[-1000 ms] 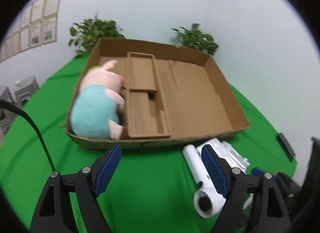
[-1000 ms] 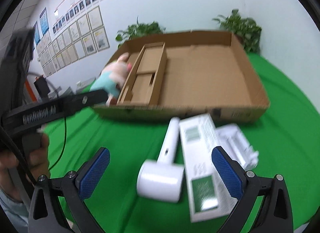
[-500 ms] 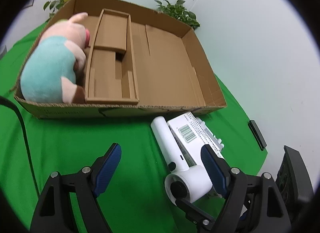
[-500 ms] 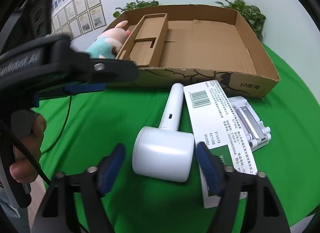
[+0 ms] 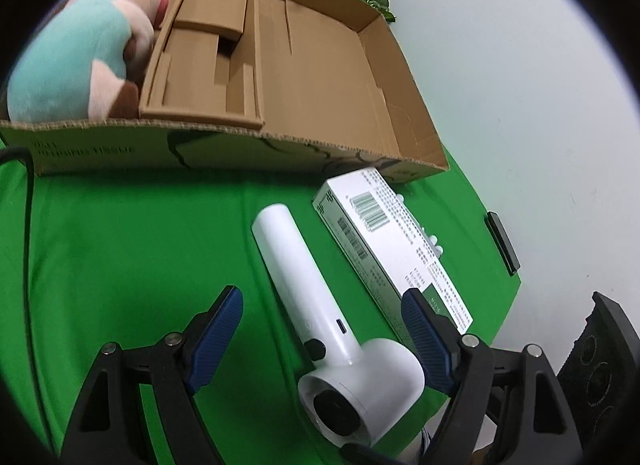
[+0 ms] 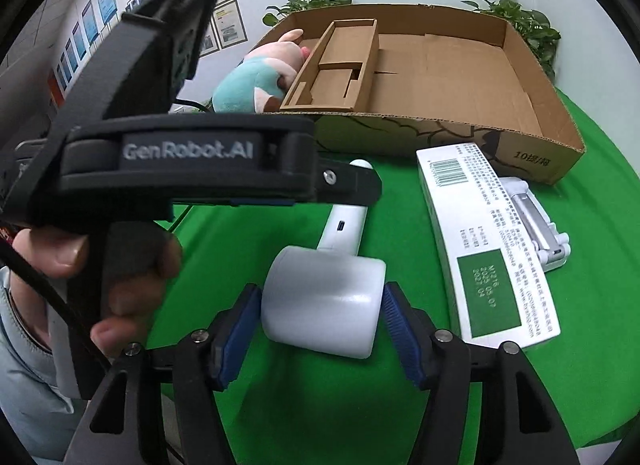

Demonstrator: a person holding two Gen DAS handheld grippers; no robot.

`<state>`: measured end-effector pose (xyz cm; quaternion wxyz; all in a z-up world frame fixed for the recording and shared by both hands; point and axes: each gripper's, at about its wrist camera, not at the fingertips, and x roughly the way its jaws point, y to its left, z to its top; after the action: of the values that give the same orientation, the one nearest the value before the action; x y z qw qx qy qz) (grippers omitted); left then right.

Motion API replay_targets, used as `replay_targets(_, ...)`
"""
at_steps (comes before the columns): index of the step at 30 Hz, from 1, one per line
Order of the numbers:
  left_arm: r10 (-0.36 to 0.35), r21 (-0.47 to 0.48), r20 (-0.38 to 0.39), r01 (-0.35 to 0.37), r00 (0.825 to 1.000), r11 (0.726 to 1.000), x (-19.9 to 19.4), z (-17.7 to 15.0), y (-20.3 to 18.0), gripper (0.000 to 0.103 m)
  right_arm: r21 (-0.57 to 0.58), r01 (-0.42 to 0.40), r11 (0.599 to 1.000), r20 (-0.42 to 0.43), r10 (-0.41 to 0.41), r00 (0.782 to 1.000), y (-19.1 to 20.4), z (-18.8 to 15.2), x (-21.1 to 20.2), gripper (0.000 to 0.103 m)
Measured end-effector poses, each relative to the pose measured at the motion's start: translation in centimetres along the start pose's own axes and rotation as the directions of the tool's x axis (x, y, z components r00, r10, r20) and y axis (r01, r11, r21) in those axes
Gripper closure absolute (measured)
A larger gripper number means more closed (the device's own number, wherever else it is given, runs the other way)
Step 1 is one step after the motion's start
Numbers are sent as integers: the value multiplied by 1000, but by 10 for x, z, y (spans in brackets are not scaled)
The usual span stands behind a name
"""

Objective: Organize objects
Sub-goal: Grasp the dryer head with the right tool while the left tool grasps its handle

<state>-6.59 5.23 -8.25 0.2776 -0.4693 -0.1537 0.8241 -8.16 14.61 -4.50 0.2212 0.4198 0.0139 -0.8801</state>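
Right gripper (image 6: 322, 329): its blue pads are sitting against both sides of the round head of the white hair dryer (image 6: 326, 297), grasping it. The dryer is lying on the green tablecloth (image 6: 328, 417), its handle pointing toward the cardboard box (image 6: 440, 137).

Left gripper (image 5: 322, 339): its fingers are standing released, wide apart, straddling the dryer's handle (image 5: 296, 265) without touching it; the right-hand pad (image 5: 424, 341) is hanging just beside the dryer's head. In the right wrist view the left gripper's black body is crossing over the far end of the handle, and the person's hand (image 6: 100, 285) is wrapping its grip.

Taking the dryer as reference: a long white carton with barcode (image 6: 480, 241) is lying just beside it on the right, roughly parallel to the handle. A white plastic stand (image 6: 536, 221) is lying beyond the carton, touching its far edge. The cardboard box is sitting beyond the handle's tip, close to it. Inside, a cardboard insert (image 5: 208, 53) is occupying the left-centre, and a pink and teal plush toy (image 5: 76, 49) is filling the leftmost compartment. A flat black object (image 5: 502, 243) is lying well right of the dryer at the cloth's edge.
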Motion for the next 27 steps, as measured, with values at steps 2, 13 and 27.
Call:
replay_targets(2,-4,-4,-8,4,1000,1000,2,-2,0,24,7,-11,1000,-3,11,1000,0,-3,0,38)
replay_targets(13,-33,-56,-100,27,994,998,25,-13,4,49,-13,33,999,-24,-34,999,5,-9,5,45)
replay_targets(27,37,-38,-62,-40,997,998,9,-15,-3,65,-27,49,998,41,-48,998,15,-15,-8,46)
